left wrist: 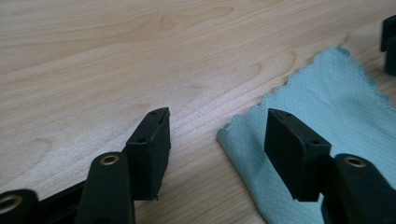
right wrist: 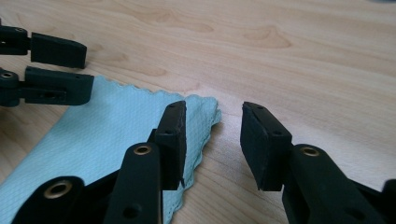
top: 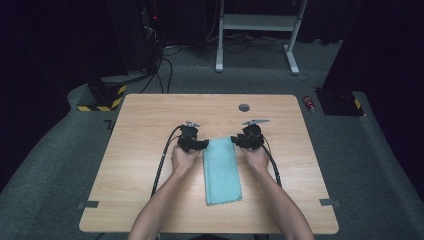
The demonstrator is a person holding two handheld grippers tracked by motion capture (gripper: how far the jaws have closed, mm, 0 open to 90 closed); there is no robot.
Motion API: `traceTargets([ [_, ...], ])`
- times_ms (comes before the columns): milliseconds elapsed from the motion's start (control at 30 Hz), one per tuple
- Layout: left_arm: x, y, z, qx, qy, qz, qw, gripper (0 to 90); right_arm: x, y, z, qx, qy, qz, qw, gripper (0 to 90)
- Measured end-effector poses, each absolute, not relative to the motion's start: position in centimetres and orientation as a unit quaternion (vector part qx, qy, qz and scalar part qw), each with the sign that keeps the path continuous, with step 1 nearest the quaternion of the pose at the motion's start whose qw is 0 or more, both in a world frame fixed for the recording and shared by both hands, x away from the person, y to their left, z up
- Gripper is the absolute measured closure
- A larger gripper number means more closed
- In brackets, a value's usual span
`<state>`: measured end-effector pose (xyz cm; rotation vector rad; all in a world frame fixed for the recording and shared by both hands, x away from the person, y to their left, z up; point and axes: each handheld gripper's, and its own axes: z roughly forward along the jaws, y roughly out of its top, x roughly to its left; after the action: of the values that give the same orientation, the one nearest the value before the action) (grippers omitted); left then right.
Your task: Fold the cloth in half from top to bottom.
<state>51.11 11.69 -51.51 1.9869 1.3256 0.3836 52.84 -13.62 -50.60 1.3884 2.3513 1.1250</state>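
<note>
cloth (left wrist: 322, 112) cut off by frame edge, small red floor object (top: 310, 103) indistinct

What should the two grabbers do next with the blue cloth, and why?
Probably ease both down and close on the far corners. The left gripper and right gripper stand open at the far end of the folded cloth, each with a corner between its jaws, but no pad presses on it yet.

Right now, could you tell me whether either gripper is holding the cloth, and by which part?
Nothing is held: the left gripper and right gripper stand open, each straddling a far corner of the cloth.
</note>
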Motion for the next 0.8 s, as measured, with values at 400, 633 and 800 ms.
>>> traceTargets([
  [400,51.1,11.3,-51.5,0.778,0.497,0.146,0.356,56.2,53.8,-12.1,-51.5,0.47,0.798,0.364,0.101,65.5],
  [633,51.2,10.7,-51.4,0.785,0.492,0.143,0.348,66.9,53.8,-11.8,-51.5,0.459,0.805,0.362,0.101,75.5],
  [800,51.4,11.0,-51.3,0.787,0.492,0.141,0.345,75.5,53.6,-11.6,-51.5,0.44,0.818,0.351,0.118,86.5],
])
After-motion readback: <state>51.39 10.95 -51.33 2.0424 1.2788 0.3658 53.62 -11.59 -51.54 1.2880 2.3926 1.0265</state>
